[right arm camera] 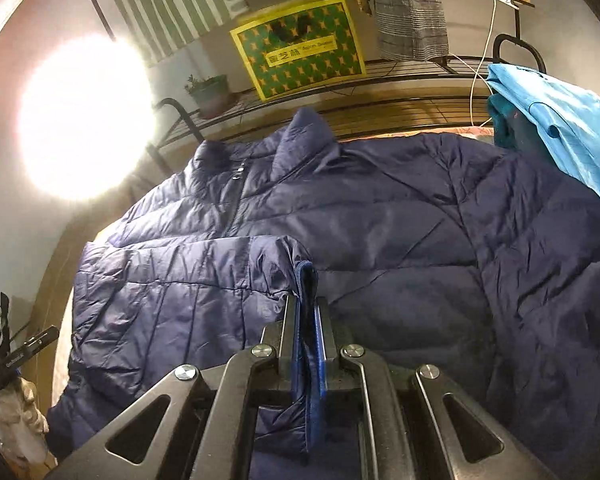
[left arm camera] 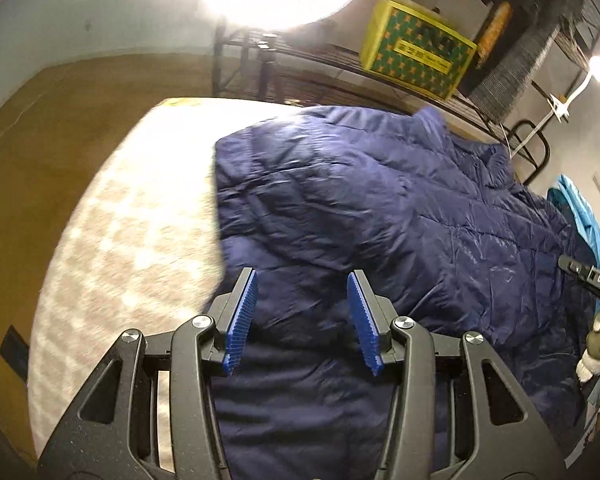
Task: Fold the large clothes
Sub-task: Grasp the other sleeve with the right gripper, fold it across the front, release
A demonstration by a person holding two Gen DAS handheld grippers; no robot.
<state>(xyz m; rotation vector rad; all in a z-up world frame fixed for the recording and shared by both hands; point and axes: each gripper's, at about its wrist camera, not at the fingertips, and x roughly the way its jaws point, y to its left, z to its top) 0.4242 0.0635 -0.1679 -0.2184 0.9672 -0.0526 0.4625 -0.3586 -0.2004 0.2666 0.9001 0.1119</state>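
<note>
A large navy quilted jacket [left arm camera: 380,208] lies spread over a pale patterned mattress [left arm camera: 132,248]. In the right wrist view the same jacket [right arm camera: 380,224] shows its collar and zip at the back. One sleeve [right arm camera: 172,280] is folded across the body, and my right gripper [right arm camera: 305,304] is shut on its blue-edged cuff [right arm camera: 306,280]. My left gripper [left arm camera: 302,280] hovers over the jacket's near left part, its blue pads apart with nothing between them. The other gripper's black body shows at the right edge of the left wrist view.
A black wire shelf [right arm camera: 380,76] runs behind the bed with a yellow-green box [right arm camera: 300,44] and a potted plant [right arm camera: 210,92]. A light blue garment [right arm camera: 560,128] lies at the jacket's right. A bright lamp [right arm camera: 84,120] glares on the left. Wooden floor [left arm camera: 40,128] borders the mattress.
</note>
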